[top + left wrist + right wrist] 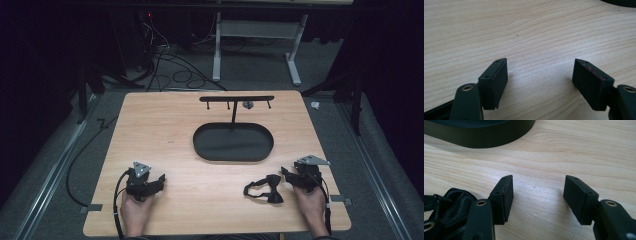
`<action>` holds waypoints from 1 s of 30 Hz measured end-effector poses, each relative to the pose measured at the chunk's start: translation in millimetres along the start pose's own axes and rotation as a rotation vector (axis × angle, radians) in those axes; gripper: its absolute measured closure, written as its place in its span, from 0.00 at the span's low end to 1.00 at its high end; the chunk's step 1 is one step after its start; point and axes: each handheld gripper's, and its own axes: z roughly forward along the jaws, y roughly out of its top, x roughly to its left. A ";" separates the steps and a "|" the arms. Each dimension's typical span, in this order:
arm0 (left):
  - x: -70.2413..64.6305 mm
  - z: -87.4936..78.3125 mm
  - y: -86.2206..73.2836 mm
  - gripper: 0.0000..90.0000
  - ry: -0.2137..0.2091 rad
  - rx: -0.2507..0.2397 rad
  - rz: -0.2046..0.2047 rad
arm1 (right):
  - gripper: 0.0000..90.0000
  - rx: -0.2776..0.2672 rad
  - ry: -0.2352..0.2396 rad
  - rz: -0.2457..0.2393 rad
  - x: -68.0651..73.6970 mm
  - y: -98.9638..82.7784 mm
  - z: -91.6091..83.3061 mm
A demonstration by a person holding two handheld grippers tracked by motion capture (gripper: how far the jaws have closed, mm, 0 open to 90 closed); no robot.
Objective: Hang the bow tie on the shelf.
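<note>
A black bow tie with its strap lies on the wooden table near the front right; its satin shows at the lower left of the right gripper view as the bow tie. Just right of it rests my right gripper, open, its jaws wide apart over bare wood. My left gripper rests at the front left, also open, with bare wood between its jaws. A black oval tray sits mid-table, with a T-shaped hanger stand rising from its far side.
The wooden table has bare room at left and front middle. A small grey piece hangs on the stand's bar. Cables and a white desk frame lie on the floor behind. The tray's wall is close ahead of the right gripper.
</note>
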 end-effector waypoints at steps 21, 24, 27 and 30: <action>-0.2 -0.2 0.1 0.32 0.000 0.002 0.001 | 0.46 0.001 0.008 0.002 -0.5 0.1 -0.1; -0.1 -0.3 0.1 0.32 -0.001 0.004 0.001 | 0.47 0.001 0.014 -0.006 -0.6 0.0 -0.3; -0.1 -0.2 0.1 0.32 -0.001 0.004 0.001 | 0.49 0.001 0.016 -0.001 -0.1 -0.1 -0.9; -0.1 -0.2 0.1 0.32 -0.001 0.004 0.001 | 0.51 -0.006 0.039 0.008 -0.2 -0.1 -4.5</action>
